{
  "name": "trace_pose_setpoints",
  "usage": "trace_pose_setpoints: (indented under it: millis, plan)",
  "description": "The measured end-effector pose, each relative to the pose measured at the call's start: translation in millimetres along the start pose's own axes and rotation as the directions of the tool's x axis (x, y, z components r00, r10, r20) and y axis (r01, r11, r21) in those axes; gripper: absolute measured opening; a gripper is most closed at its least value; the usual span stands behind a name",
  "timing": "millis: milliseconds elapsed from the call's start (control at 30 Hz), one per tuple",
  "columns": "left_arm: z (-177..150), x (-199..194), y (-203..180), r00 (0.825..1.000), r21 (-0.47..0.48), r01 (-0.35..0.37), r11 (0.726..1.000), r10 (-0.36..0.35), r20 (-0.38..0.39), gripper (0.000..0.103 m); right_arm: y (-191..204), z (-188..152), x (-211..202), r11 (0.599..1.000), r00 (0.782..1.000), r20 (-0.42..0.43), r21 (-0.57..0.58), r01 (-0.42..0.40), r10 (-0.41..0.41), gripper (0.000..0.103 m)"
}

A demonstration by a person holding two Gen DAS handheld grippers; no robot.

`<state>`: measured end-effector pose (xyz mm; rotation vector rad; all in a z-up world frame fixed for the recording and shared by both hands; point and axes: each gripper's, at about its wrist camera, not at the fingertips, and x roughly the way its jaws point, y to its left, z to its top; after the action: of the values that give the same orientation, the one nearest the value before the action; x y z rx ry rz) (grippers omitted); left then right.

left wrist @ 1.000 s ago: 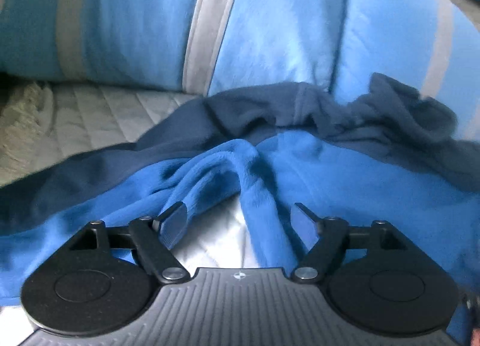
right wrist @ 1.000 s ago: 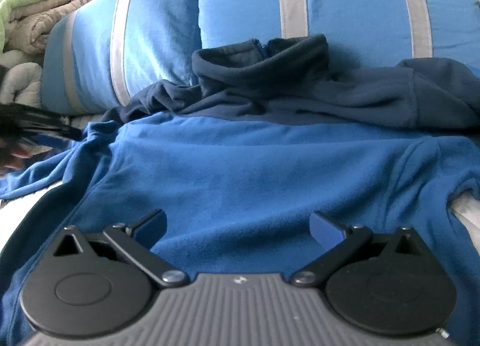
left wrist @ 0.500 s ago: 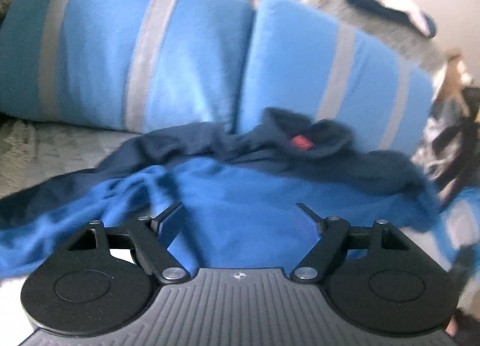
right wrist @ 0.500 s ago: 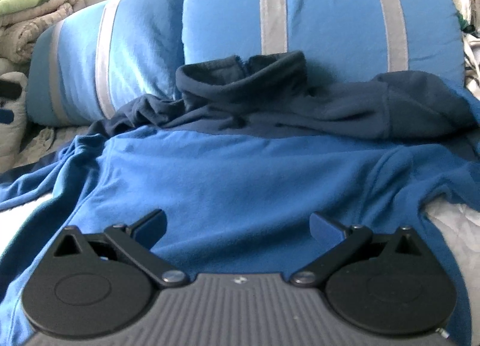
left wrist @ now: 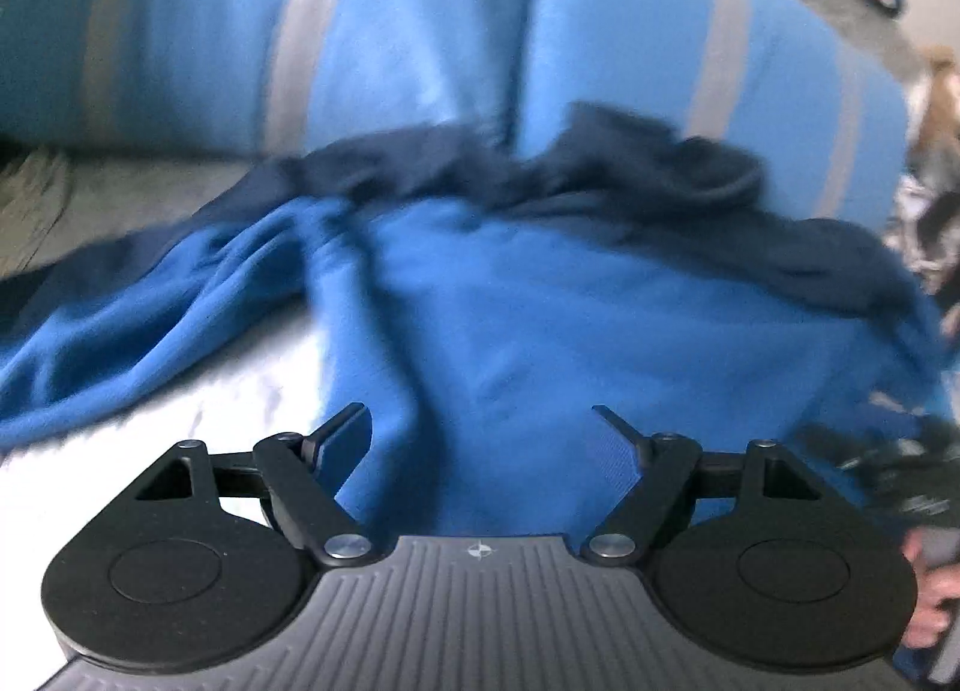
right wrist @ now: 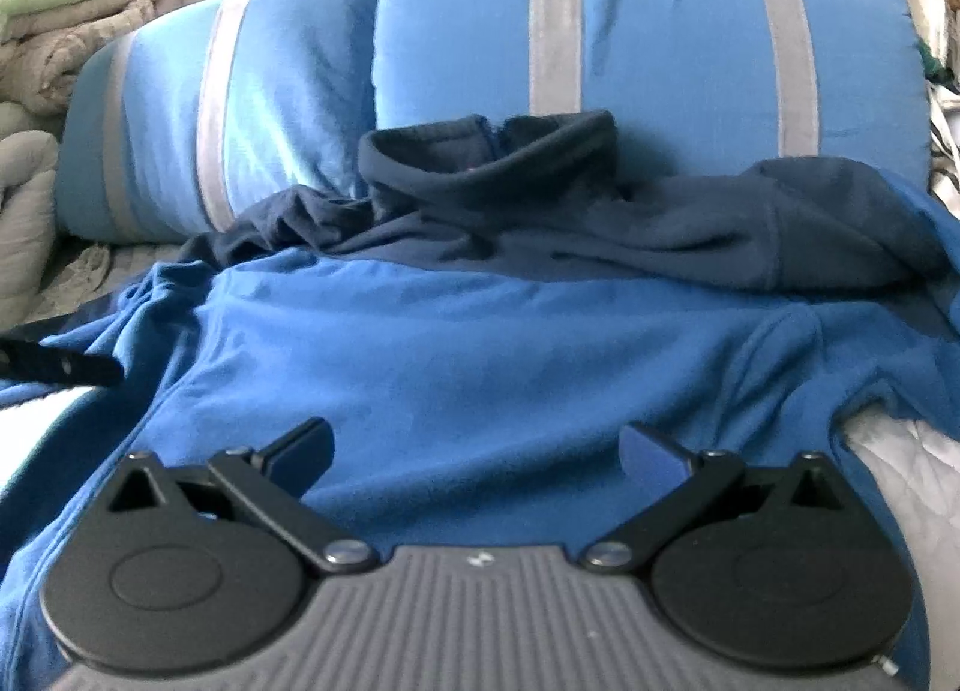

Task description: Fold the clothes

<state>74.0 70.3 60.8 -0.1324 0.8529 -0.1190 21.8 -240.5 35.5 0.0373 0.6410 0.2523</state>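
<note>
At nine o'clock the sleeve (right wrist: 102, 331) trails loose, unfolded. The fleece (right wrist: 480, 343) lies spread at centre, collar (right wrist: 486, 157) at twelve against the pillows (right wrist: 648, 31), laid out for folding. Left claw (left wrist: 480, 427) and right claw (right wrist: 474, 445) hang released, holding nothing.

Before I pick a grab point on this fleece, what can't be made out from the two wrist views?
- Fleece hem: both views, hidden under the gripper bodies.
- Its right sleeve end: right wrist view, cut off by the edge.
- Left gripper view: motion blur smears the folds.
- Right gripper: left wrist view, only a dark blur.
</note>
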Motion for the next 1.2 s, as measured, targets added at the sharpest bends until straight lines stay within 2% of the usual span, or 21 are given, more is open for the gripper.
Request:
trace_pose_setpoints:
  millis: [200, 267, 367, 500, 567, 667, 867, 1067, 1200]
  plan:
    - [3, -4, 25, 1.000, -0.044, -0.029, 0.999, 0.028, -0.008, 0.078, -1, 6, -6, 1.000, 1.000, 0.006, -0.019, 0.010, -0.010, 0.102]
    - [3, -4, 32, 1.000, -0.064, -0.015, 0.998, 0.014, -0.016, 0.078, -9, 12, -13, 1.000, 1.000, 0.002, 0.005, 0.007, -0.007, 0.102]
    - [-2, -3, 40, 0.999, -0.076, -0.036, 0.996, 0.033, -0.037, 0.078, -30, 19, -25, 0.998, 1.000, -0.001, 0.068, -0.006, 0.007, 0.102]
    - [-3, -5, 45, 0.999, -0.143, -0.017, 0.990, 0.011, -0.043, 0.078, -60, 20, -33, 0.990, 0.999, -0.013, 0.134, 0.038, -0.037, 0.102]
    - [-1, -8, 42, 0.999, -0.170, 0.002, 0.985, -0.008, -0.035, 0.078, -77, 21, -38, 0.986, 0.995, 0.011, 0.140, 0.094, -0.096, 0.102]
    - [4, -13, 32, 0.999, -0.170, 0.034, 0.985, -0.037, -0.015, 0.078, -106, 26, -44, 0.973, 0.978, 0.069, 0.139, 0.186, -0.197, 0.102]
    - [10, -13, 4, 0.998, -0.082, 0.055, 0.995, -0.054, 0.014, 0.078, -161, 44, -41, 0.938, 0.925, 0.164, 0.107, 0.329, -0.343, 0.102]
    - [11, -12, -7, 0.997, -0.028, 0.081, 0.996, -0.080, 0.014, 0.078, -202, 74, -28, 0.928, 0.905, 0.206, 0.090, 0.361, -0.371, 0.102]
    - [13, -12, -7, 0.995, -0.027, 0.095, 0.995, -0.095, 0.013, 0.078, -229, 92, -9, 0.909, 0.896, 0.158, 0.125, 0.398, -0.414, 0.101]
